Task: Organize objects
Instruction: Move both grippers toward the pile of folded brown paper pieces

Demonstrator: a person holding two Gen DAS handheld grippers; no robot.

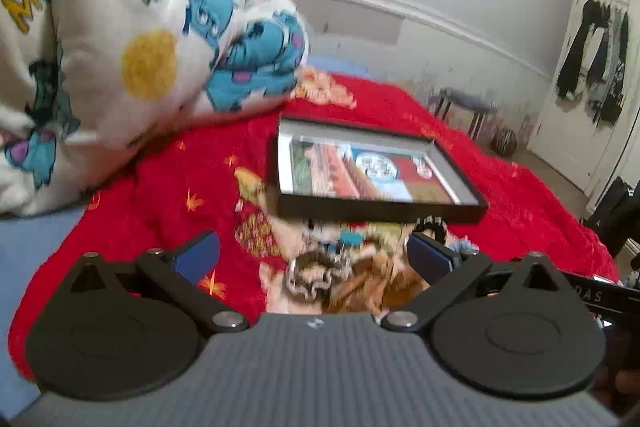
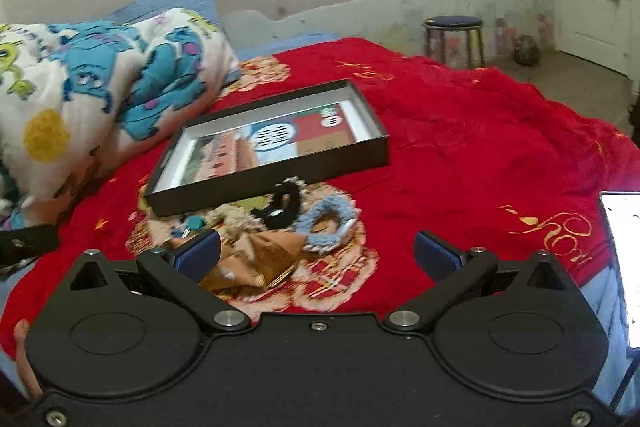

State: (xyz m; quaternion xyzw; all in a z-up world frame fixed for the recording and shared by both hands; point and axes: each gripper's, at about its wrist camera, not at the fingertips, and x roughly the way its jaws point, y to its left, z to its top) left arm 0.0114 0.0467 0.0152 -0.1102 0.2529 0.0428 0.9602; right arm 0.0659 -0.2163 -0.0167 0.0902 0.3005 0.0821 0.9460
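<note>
Both tongs were spread wide and holding nothing — the left tongs hovered low over a metal chain with a teal tag, the right tongs a bit off to the side over the red blanket. The stuff to sort sat in a little pile on the bed, just in front of a shallow black box with a printed liner: a black scrunchie, a fuzzy light-blue scrunchie, a tan pouch, plus the chain. I'd guess the scrunchies are light and squishy, so pinching anywhere on the ring should work; the pouch looked floppy, best taken at a folded edge. The chain is probably heavier and slippery — I'd grab across a link, though the left view was too blurry to read the links well. The box looked stiff, with a low wall to clear when dropping things in. The items overlapped, so grabbing one could drag its neighbour. A big cartoon-print comforter was bunched near the box's far corner, not really in the way.
</note>
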